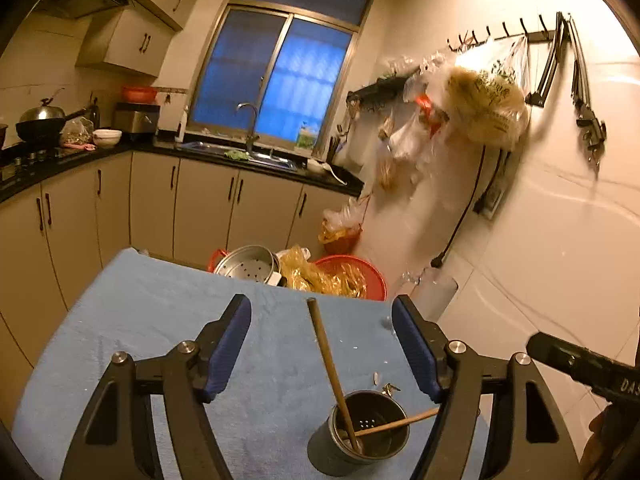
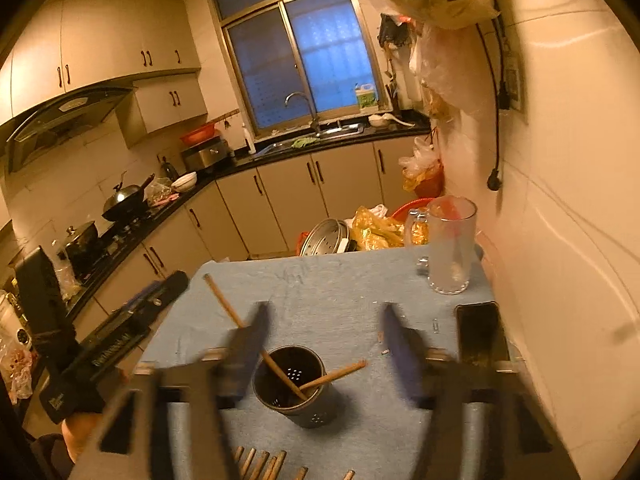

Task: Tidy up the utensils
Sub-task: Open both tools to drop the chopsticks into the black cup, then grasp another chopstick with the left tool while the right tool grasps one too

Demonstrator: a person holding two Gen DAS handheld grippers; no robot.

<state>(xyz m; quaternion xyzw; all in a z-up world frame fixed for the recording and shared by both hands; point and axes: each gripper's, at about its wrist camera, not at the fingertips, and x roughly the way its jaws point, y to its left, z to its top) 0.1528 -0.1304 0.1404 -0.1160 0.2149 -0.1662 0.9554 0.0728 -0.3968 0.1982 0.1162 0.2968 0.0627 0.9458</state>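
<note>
On the near worktop [image 2: 328,280], two chopsticks [image 2: 332,376] lean loosely in the holder [image 2: 292,384]. Left gripper [image 1: 320,348] and right gripper [image 2: 324,348]: fingers wide, holding nothing. Risk: a finger clips a leaning stick and tips the holder; loose chopsticks [image 2: 260,464] remain at the near edge.

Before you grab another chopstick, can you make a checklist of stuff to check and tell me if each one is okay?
1. Left tool open and empty: ok.
2. Right tool open and empty: ok, though blurred.
3. Holder upright on the blue cloth: ok.
4. Two chopsticks inside the holder: ok, both lean against its rim.
5. More chopsticks waiting at the near table edge: ok, but only their ends show, so the count is cannot tell.
6. Glass mug and phone out of the way: ok, both stand to the right of the holder, apart from it.
</note>
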